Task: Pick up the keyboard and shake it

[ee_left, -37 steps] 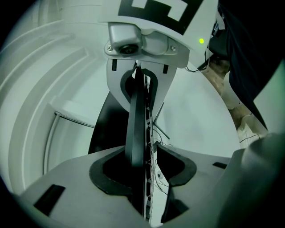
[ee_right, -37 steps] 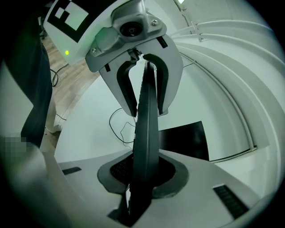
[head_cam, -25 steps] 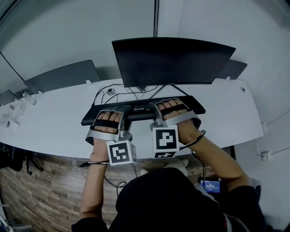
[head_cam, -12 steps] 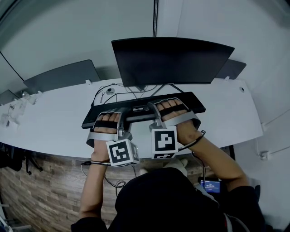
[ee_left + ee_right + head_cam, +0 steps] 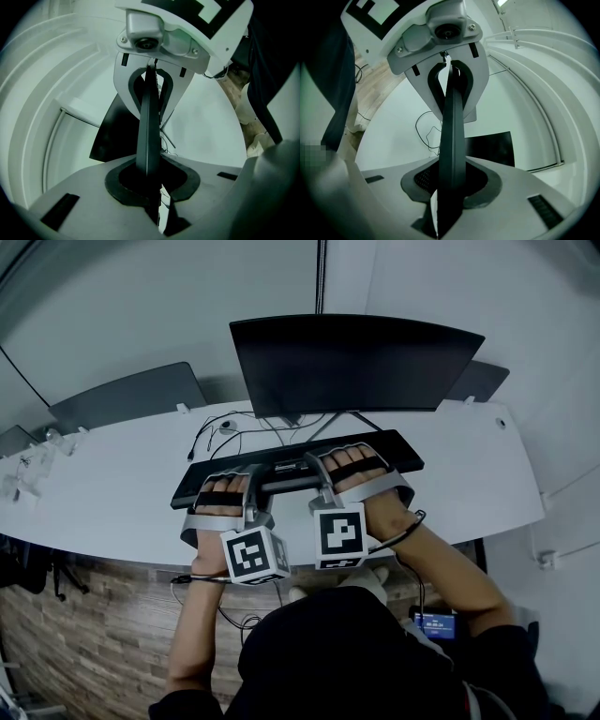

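Your left claw (image 5: 251,486) and right claw (image 5: 320,471) are each pinched shut on the near long edge of the keyboard (image 5: 398,446). Each gripper view shows the dark slab running edge-on up between the pressed pads, with the other claw facing back from farther along it. Two grips set apart on one edge suit a shake, since they keep the long board from swinging or twisting about a single pinch.

Below and beyond both claws spreads the white counter (image 5: 94,493). The keyboard seems to hang over it rather than rest on it, because pale surface shows on both sides of the slab in the gripper views, but that is a judgement. Past the claws stands the monitor (image 5: 356,362), near the keyboard's far edge, so a wide swing away from you could knock it. Cables (image 5: 217,427) lie beyond the left claw, toward the monitor's foot. If one of them feeds the keyboard, it would limit how far the board can travel.

In the head view your left hand (image 5: 220,498), your right hand (image 5: 361,470) and the marker cubes (image 5: 248,554) cover the middle of the keyboard's near edge, so the pinch points show only in the gripper views. Edge-on, the keys cannot be made out. Whether any cable enters the keyboard is too fine to tell.
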`<action>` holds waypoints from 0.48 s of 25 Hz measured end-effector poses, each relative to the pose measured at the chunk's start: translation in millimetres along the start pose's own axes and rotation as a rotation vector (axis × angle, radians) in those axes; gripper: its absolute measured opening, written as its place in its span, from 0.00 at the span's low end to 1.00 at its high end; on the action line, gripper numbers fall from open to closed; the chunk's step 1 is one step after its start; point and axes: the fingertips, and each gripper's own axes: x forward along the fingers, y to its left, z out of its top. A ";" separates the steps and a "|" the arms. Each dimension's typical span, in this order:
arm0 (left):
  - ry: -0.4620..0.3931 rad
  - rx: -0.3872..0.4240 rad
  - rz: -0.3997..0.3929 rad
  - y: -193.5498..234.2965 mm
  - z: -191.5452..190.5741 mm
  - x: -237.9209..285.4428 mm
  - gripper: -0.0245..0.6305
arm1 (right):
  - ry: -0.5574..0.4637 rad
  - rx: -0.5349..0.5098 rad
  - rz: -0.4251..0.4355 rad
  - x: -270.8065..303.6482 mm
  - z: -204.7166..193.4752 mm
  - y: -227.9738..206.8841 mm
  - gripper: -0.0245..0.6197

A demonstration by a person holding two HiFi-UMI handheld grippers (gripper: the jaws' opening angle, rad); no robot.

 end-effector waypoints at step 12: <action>0.034 -0.008 -0.001 -1.0 -9.2 6.6 0.16 | -0.002 -0.012 -0.024 -2.5 -0.4 -1.8 0.23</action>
